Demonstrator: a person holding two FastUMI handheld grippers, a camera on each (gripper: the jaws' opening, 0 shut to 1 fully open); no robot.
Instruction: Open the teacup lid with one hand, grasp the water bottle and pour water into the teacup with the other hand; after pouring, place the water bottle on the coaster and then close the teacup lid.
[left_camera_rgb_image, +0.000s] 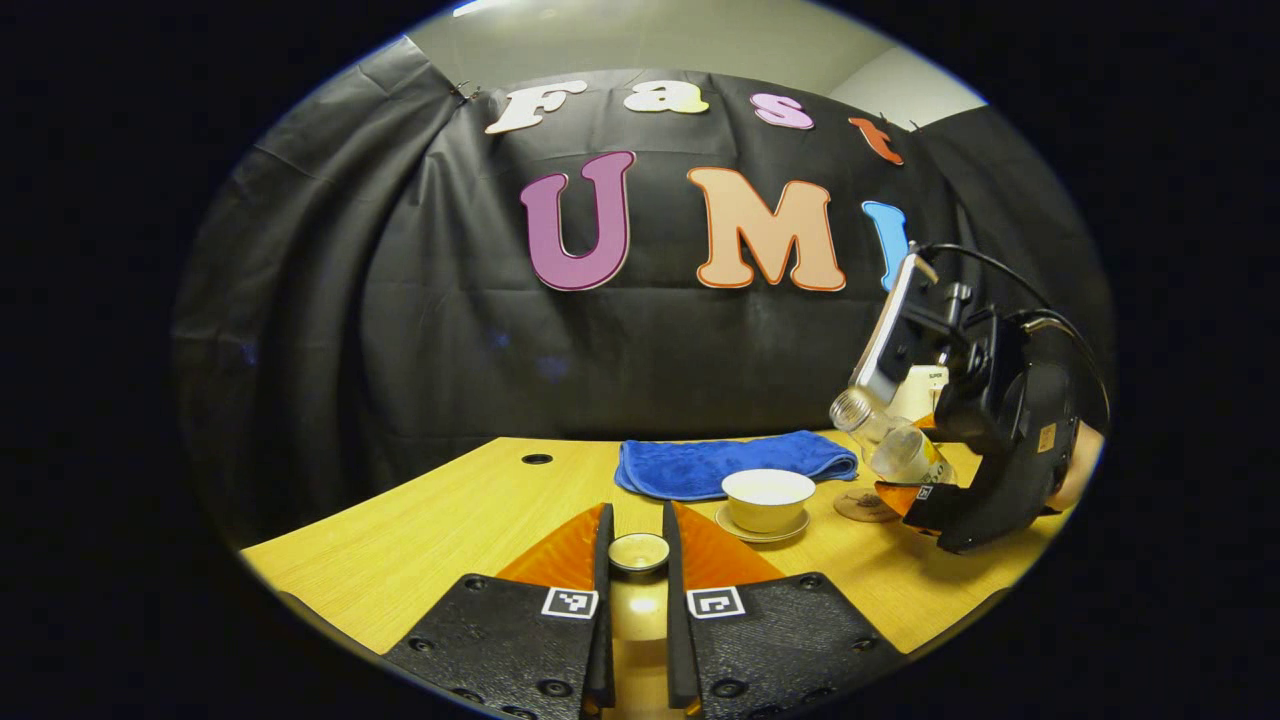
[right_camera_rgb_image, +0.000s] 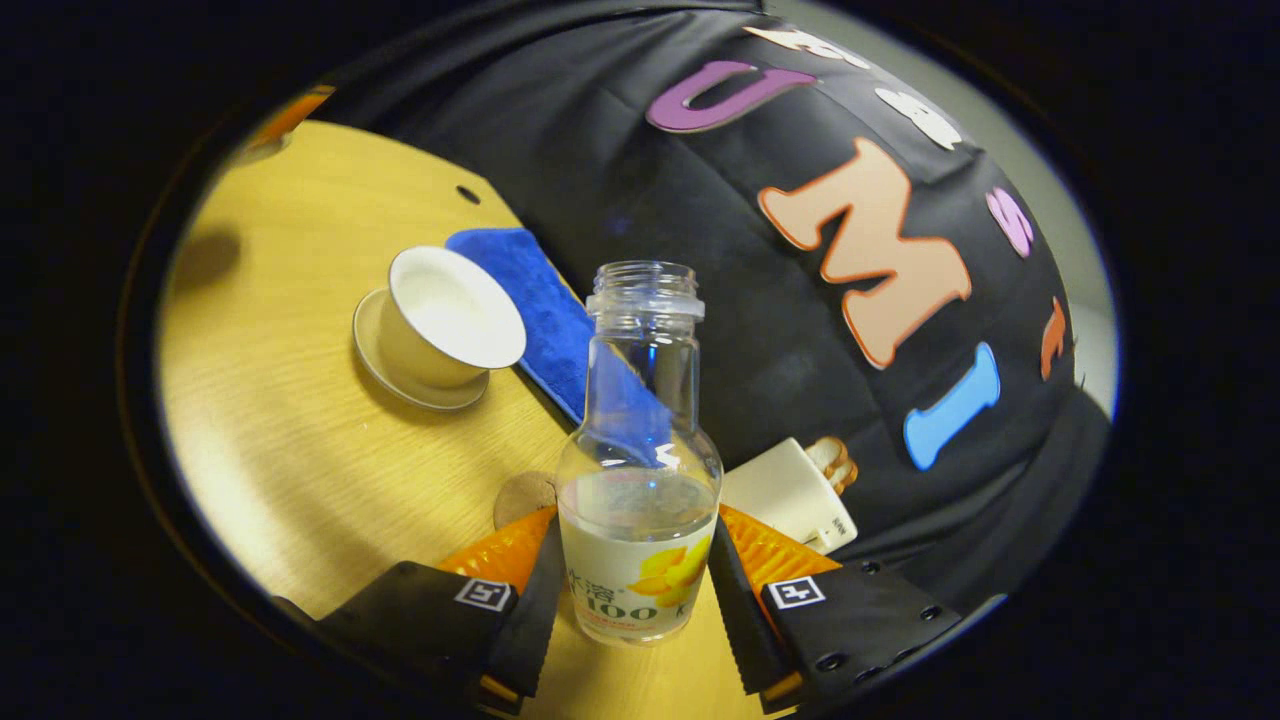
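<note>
A white teacup (left_camera_rgb_image: 768, 497) stands uncovered on its saucer (left_camera_rgb_image: 760, 530) at mid-table. My left gripper (left_camera_rgb_image: 636, 515) hovers in front of it, shut on the small round teacup lid (left_camera_rgb_image: 638, 552). To the right, my right gripper (left_camera_rgb_image: 912, 458) is shut on the uncapped clear water bottle (left_camera_rgb_image: 868, 425), tilted with its mouth toward the cup but short of it. In the right gripper view the bottle (right_camera_rgb_image: 640, 500), partly filled, sits between the fingers of my right gripper (right_camera_rgb_image: 635, 535). The teacup (right_camera_rgb_image: 450, 315) lies ahead to the left, and the round coaster (right_camera_rgb_image: 522, 498) is just below the bottle.
A folded blue cloth (left_camera_rgb_image: 735, 465) lies behind the cup. A white box (right_camera_rgb_image: 790, 495) stands near the back wall at the right. A small hole (left_camera_rgb_image: 536, 459) is in the wooden table (left_camera_rgb_image: 420, 530). The coaster (left_camera_rgb_image: 858, 506) lies right of the saucer.
</note>
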